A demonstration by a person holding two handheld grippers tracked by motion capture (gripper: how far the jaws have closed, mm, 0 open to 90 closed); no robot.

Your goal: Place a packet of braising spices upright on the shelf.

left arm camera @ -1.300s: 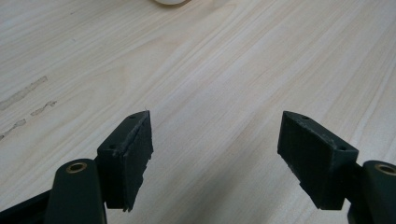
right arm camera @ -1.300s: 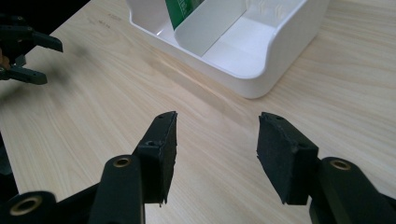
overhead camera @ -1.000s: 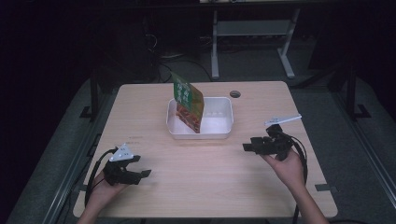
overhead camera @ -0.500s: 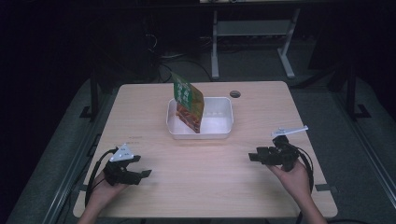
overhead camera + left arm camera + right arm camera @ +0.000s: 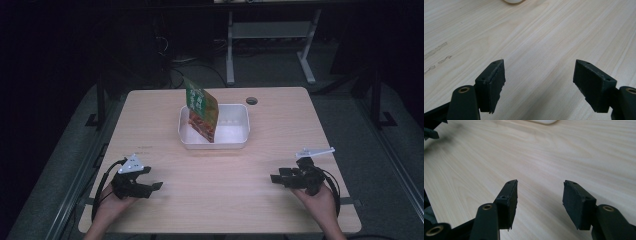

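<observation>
With the packet [image 5: 202,114] standing tilted in the white tub [image 5: 235,120] at twelve o'clock on the desk [image 5: 220,185], both the left gripper [image 5: 152,179] and right gripper [image 5: 276,178] rest open and empty near the front edge, so the placing looks done and, probably, nothing more is called for.

Bare table [image 5: 220,185] between your left gripper [image 5: 150,181] and right gripper [image 5: 278,178]; pass freely; at 12 o'clock white bin [image 5: 235,141] with upright snack bag [image 5: 202,114] blocks path; flanks at 10 and 2 o'clock open.
</observation>
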